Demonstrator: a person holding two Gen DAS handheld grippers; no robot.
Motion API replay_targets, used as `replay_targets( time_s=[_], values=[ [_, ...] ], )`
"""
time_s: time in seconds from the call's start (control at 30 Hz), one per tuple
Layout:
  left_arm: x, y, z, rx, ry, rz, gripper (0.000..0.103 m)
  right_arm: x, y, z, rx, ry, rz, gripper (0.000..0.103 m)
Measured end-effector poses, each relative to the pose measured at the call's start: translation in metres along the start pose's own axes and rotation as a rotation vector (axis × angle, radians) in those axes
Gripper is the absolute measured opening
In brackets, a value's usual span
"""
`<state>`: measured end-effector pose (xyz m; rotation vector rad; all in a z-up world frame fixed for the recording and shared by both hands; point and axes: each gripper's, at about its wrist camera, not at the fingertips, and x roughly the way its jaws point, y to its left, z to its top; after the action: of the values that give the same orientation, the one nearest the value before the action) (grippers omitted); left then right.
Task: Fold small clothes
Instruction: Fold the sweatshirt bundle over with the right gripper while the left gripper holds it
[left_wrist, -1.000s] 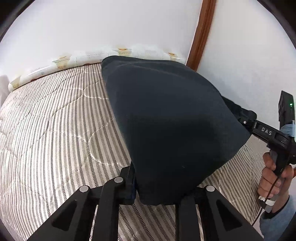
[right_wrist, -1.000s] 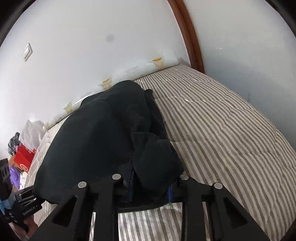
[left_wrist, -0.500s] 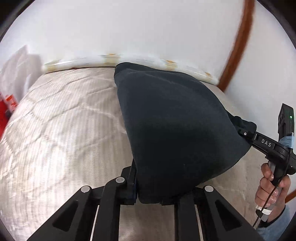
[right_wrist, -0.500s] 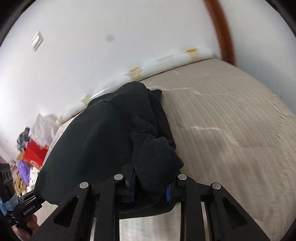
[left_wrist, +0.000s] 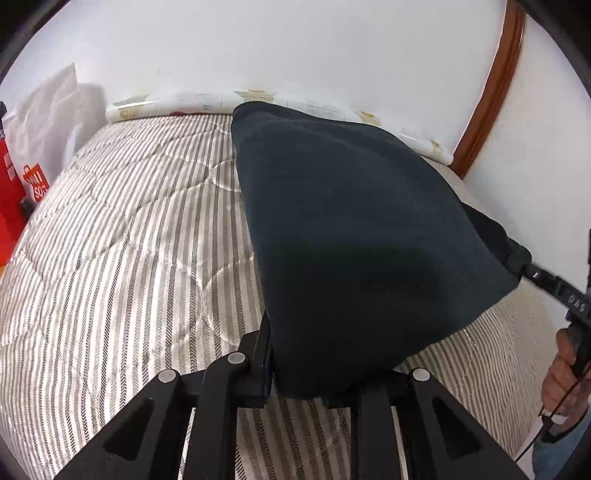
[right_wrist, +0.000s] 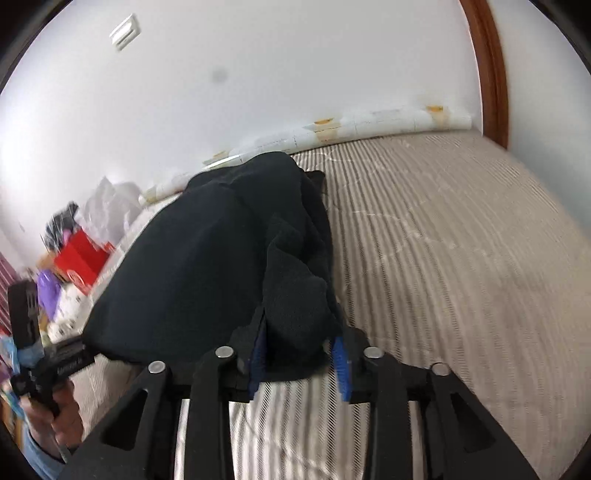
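A black garment (left_wrist: 354, 240) hangs stretched between both grippers above a striped mattress (left_wrist: 129, 258). My left gripper (left_wrist: 314, 384) is shut on one near corner of it; the cloth covers the fingertips. My right gripper (right_wrist: 299, 365) grips the other corner, where the cloth (right_wrist: 207, 266) bunches between the blue pads (right_wrist: 341, 365); its jaws stand a little apart around the thick fold. The right gripper also shows in the left wrist view (left_wrist: 532, 273), holding the garment's far edge. The far end of the garment rests on the mattress near the wall.
The mattress (right_wrist: 461, 258) meets a white wall with a patterned strip (right_wrist: 369, 122) along its far edge. A brown wooden frame (left_wrist: 487, 92) stands at the right corner. Red boxes and bags (right_wrist: 81, 258) are piled beside the bed's left side.
Both grippers have swung leftward with the garment still held; the clutter at the bed's left side has come into view. The right gripper's jaws look slightly wider.
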<state>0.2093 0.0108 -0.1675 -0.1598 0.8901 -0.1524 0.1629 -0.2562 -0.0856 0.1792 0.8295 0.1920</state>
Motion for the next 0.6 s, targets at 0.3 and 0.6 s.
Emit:
replay_targets(
  time_s=[0.3,0.6],
  values=[
    [-0.033,-0.002,-0.018,0.029,-0.007,-0.072,0.045,0.009,0.015,0.03,-0.019,-0.089,-0.006,0.036],
    [-0.042,-0.002,0.011,0.011,-0.069,-0.115,0.046,0.026,0.005,0.013,-0.011,-0.051,-0.046,0.004]
  ],
)
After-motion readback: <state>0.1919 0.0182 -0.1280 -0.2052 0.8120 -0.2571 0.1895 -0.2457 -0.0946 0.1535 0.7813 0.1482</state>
